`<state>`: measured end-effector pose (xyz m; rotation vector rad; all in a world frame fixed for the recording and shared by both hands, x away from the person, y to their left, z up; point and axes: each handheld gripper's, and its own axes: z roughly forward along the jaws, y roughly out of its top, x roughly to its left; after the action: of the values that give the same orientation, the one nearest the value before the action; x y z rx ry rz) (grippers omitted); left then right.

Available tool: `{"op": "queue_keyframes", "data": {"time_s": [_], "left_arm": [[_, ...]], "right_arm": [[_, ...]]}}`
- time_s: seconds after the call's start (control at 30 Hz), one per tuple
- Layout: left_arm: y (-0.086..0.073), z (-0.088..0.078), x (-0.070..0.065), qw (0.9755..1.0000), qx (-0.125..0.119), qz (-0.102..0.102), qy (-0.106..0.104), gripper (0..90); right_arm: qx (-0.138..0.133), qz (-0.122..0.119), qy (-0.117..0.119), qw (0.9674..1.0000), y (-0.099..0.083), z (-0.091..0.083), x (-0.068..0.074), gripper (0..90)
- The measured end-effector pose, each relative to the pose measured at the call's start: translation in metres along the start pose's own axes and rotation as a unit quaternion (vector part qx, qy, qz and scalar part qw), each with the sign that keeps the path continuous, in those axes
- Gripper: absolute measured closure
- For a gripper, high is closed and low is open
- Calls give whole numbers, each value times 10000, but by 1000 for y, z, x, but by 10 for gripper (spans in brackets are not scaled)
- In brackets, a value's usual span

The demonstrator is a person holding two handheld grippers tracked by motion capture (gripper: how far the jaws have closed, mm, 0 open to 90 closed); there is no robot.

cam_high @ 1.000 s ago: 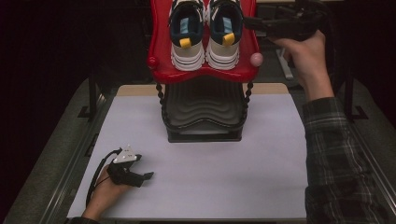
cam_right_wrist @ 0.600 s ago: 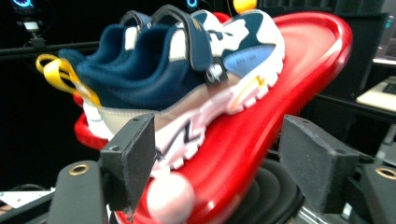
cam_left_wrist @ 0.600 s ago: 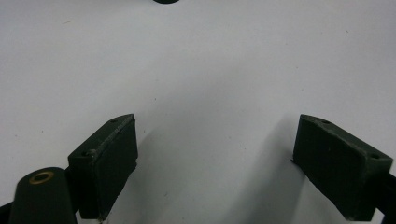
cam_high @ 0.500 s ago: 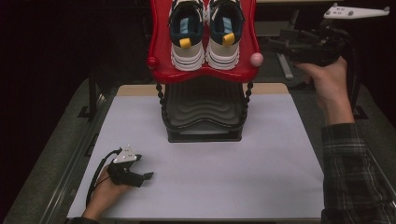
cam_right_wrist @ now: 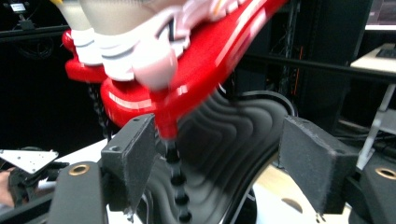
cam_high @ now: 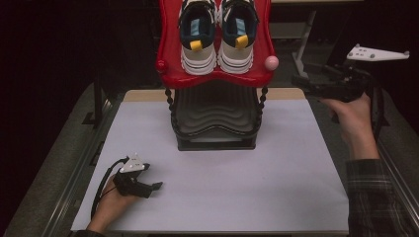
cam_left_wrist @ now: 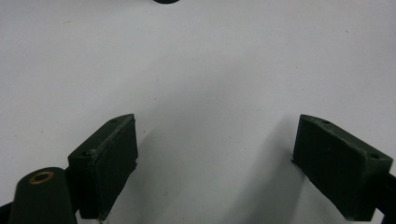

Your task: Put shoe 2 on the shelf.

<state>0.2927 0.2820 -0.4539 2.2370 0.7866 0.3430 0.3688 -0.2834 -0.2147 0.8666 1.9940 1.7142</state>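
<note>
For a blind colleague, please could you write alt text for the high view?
A pair of sneakers sits on the red top shelf of a small rack at the far side of a white table. The right gripper, jaws open, hovers beside the shelf; the left gripper rests open on the table.

No readable text, label, brand, number or sign is showing anywhere in these views. The pair of sneakers (cam_high: 217, 37) and the red shelf (cam_high: 170, 54) under them are carrying no legible lettering, and in the right gripper view the shelf ahead of the jaws is blurring too much to read.
</note>
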Motion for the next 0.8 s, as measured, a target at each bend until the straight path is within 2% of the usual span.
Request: {"op": "queue_keyframes", "data": {"time_s": [0.67, 0.8], "left_arm": [[0, 0, 0, 10000, -6, 2, 6, 131], [0, 0, 0, 10000, -8, 0, 6, 131]], "right_arm": [[302, 519, -100, 9981, -94, -17, -9, 263], [455, 577, -132, 9972, -111, -17, -10, 260]]}}
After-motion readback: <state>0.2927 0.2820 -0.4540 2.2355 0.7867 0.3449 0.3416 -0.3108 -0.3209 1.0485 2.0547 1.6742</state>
